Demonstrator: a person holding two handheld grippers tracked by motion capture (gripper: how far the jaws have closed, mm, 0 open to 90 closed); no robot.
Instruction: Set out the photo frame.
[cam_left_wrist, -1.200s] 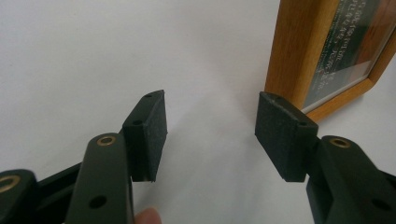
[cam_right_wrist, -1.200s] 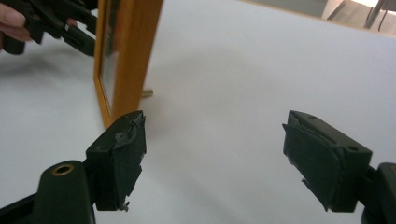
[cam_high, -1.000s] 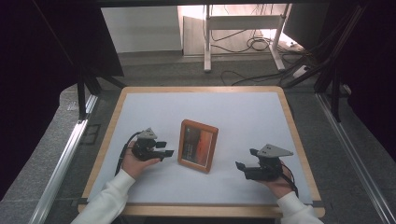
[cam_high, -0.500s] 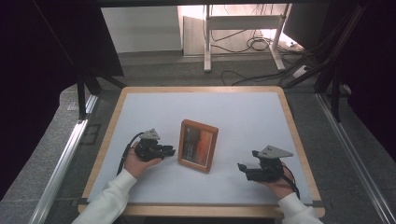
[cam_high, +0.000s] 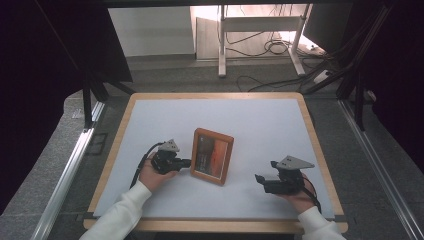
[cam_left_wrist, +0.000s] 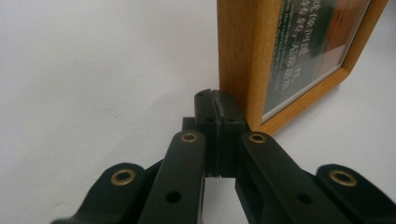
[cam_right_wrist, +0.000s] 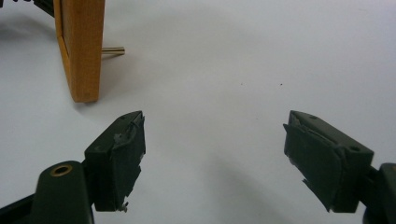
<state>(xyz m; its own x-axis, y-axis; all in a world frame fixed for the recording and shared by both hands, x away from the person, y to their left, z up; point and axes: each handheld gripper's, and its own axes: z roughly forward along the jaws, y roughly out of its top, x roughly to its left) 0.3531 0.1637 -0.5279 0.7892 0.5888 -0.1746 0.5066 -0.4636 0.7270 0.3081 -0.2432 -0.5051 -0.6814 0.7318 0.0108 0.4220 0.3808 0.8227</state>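
Left gripper (cam_left_wrist: 218, 109) closed, seemingly touching frame (cam_left_wrist: 243, 60)

White long sleeves on both forearms. Left gripper (cam_high: 186, 163) and right gripper (cam_high: 259, 178): black bodies, grey three-cornered top plates. Brass rivets on jaw arms; black cables trail.

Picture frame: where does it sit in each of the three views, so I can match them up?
High view: picture frame stands mid-table, right beside the left gripper.
Left gripper view: upper right, beside the shut jaws.
Right gripper view: top left, edge-on.
Shared landmark: the white table.

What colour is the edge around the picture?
Orange-brown wood. The picture frame shows it best in the left gripper view.
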